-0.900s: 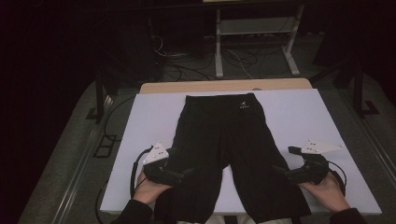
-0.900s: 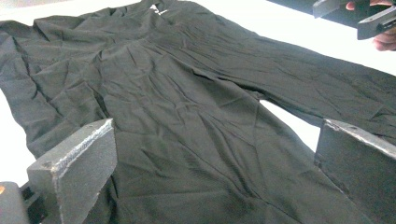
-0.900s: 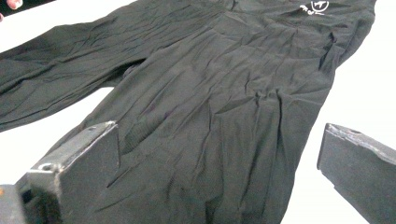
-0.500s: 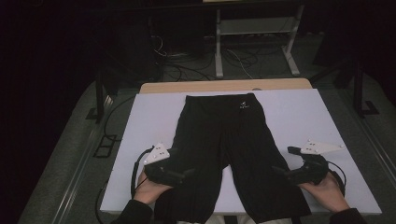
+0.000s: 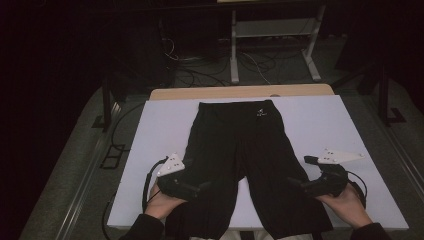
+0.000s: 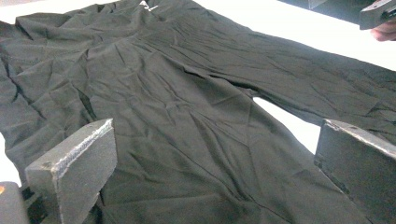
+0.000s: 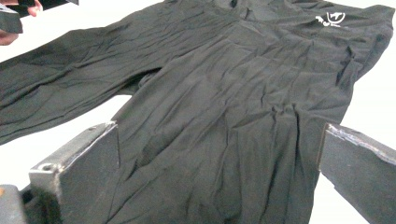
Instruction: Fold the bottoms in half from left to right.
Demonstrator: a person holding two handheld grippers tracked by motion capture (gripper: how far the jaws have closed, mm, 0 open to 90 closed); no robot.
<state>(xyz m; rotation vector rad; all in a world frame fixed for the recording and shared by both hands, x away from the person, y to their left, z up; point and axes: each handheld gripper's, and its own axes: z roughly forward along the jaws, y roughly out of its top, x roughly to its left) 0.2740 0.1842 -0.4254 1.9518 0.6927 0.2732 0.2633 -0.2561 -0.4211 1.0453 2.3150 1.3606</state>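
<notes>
While both grippers hover — black shorts [image 5: 250, 165] lie flat on the white table [image 5: 320, 125], waistband far, legs near.
Left gripper [image 5: 202, 189] and right gripper [image 5: 295, 184] stand jaws apart over one leg each — equally near.

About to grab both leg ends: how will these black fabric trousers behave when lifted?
The black fabric trousers will probably be floppy: thin cloth, creased all over, lying flat on the white table top. They will likely drape and sag between the open left gripper and right gripper. Probably light, not fragile.
</notes>
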